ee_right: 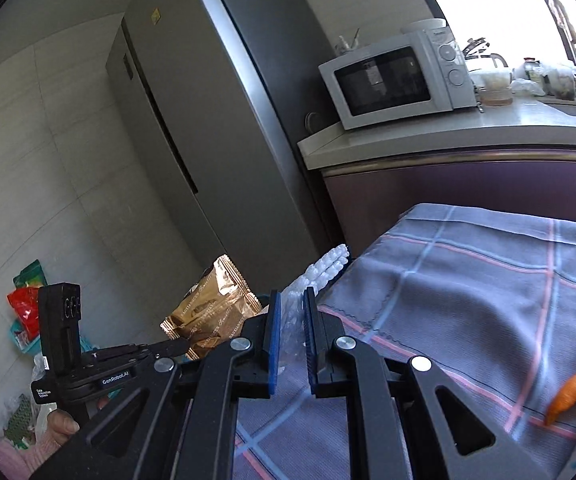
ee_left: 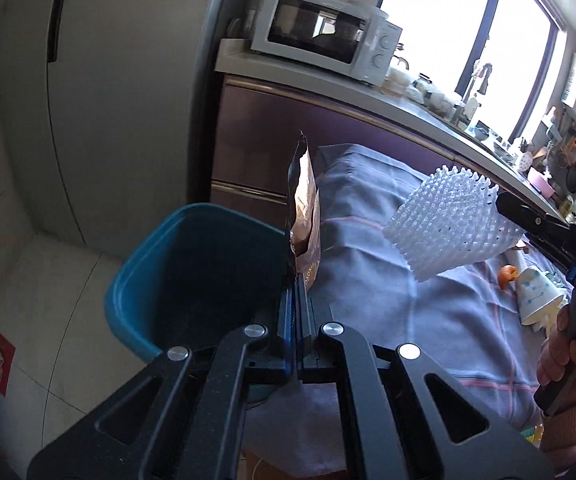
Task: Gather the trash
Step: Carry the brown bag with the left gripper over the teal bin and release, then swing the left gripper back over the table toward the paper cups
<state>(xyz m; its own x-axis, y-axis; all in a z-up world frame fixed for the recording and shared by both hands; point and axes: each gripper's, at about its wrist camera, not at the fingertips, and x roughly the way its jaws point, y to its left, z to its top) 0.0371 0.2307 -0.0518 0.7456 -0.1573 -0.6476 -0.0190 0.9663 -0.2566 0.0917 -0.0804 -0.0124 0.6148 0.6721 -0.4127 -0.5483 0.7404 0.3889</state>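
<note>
The left tool [ee_left: 296,280] is pinching a brown-gold snack wrapper [ee_left: 306,216], held upright just above the near rim of the blue bin [ee_left: 191,280]. The right tool [ee_right: 290,320] is clamped on a white foam fruit net [ee_left: 448,224], held in the air above the cloth-covered surface [ee_left: 408,300] beside the bin. A paper cup [ee_left: 538,298] and orange peel [ee_left: 508,274] lie on that surface, farther from the bin.
</note>
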